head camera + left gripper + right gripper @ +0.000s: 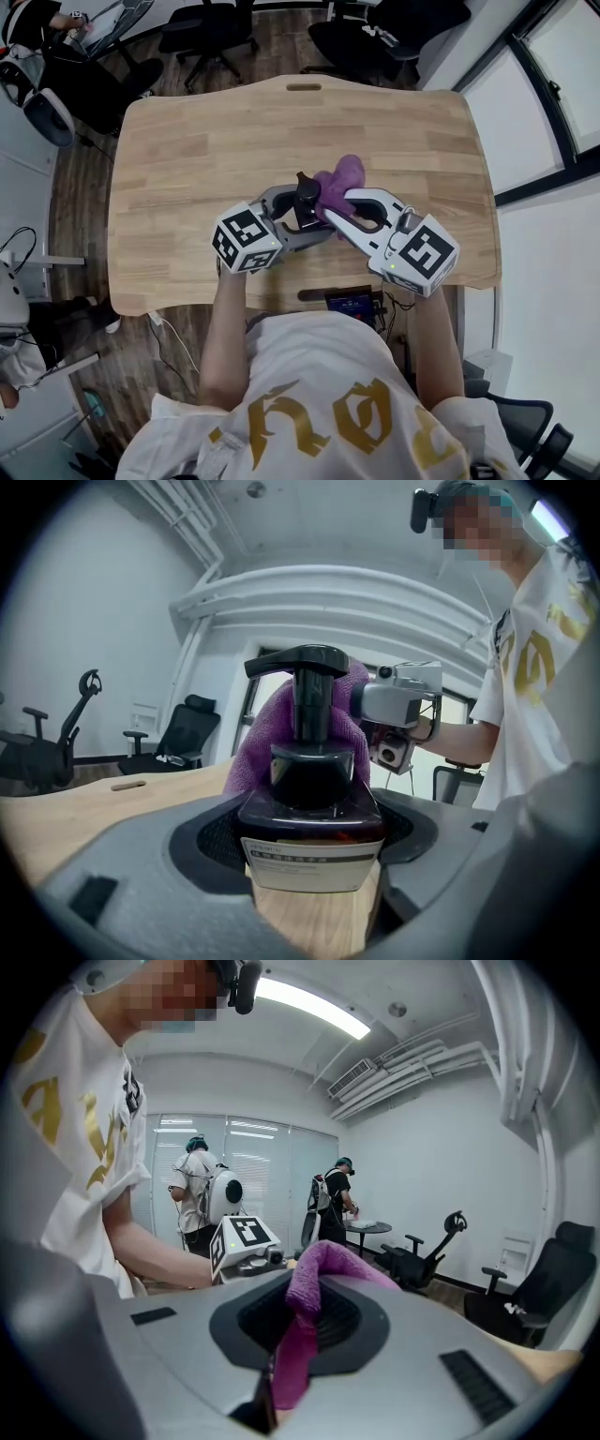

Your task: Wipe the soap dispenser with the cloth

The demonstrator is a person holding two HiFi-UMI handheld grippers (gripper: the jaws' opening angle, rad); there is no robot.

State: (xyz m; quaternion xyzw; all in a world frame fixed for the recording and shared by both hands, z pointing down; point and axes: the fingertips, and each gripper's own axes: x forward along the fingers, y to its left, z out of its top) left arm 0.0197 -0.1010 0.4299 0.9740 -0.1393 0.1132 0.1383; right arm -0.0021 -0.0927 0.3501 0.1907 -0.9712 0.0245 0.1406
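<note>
A dark soap dispenser (307, 202) (312, 789) with a black pump head and a white label stands on the wooden table (187, 159). My left gripper (298, 217) (314, 892) is shut on the dispenser's body. A purple cloth (339, 178) (251, 742) (305, 1321) lies against the dispenser's far side, behind the pump. My right gripper (339, 214) (281, 1401) is shut on the cloth, just right of the dispenser. The dispenser is hidden in the right gripper view.
Office chairs (202, 37) stand on the floor beyond the table's far edge. A small device with a screen (350, 302) hangs at the table's near edge. Two people (202, 1194) stand by a far window in the right gripper view.
</note>
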